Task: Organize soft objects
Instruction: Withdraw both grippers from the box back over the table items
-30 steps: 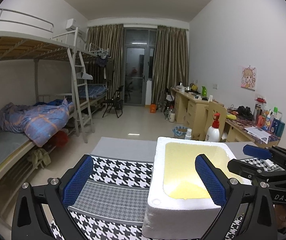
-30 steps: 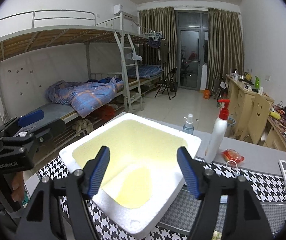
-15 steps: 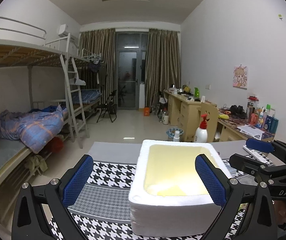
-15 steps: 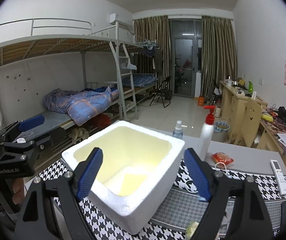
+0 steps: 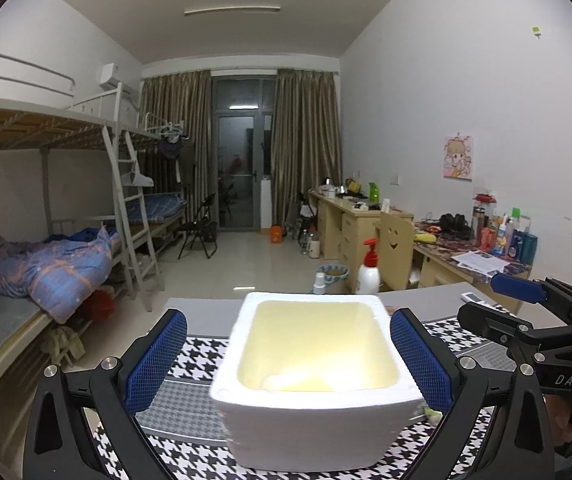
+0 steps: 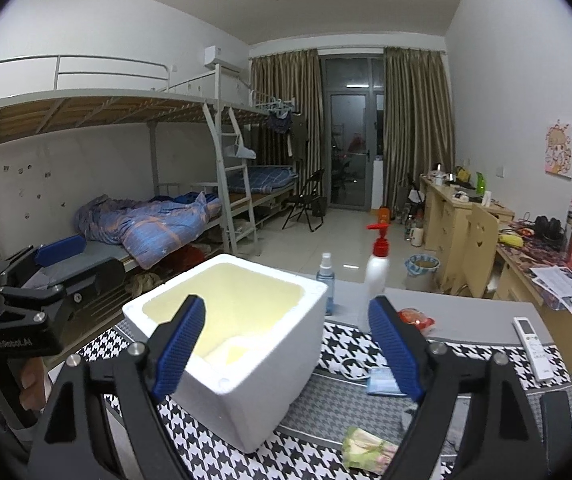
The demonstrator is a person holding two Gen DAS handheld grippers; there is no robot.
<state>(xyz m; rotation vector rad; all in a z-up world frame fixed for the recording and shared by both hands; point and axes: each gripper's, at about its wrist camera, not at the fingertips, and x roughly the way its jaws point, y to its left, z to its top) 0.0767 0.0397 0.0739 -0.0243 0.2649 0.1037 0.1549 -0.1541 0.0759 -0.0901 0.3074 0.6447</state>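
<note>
A white foam box with a yellowish inside stands on the houndstooth table cloth. My left gripper is open, its blue pads wide on either side of the box's near wall without touching it. My right gripper is open too, a little back from the box, nothing between its pads. A soft green-and-cream bundle lies on the cloth near the right gripper. A blue packet and a red packet lie further back. Inside the box a pale shape shows low down.
A white pump bottle with a red top and a small spray bottle stand behind the box. A remote lies at the table's right edge. Bunk beds fill the left, desks the right.
Both grippers have drawn back from the foam box, so it looks smaller and further off. The right jaws have widened. The green bundle and the blue packet have come into the right view.
</note>
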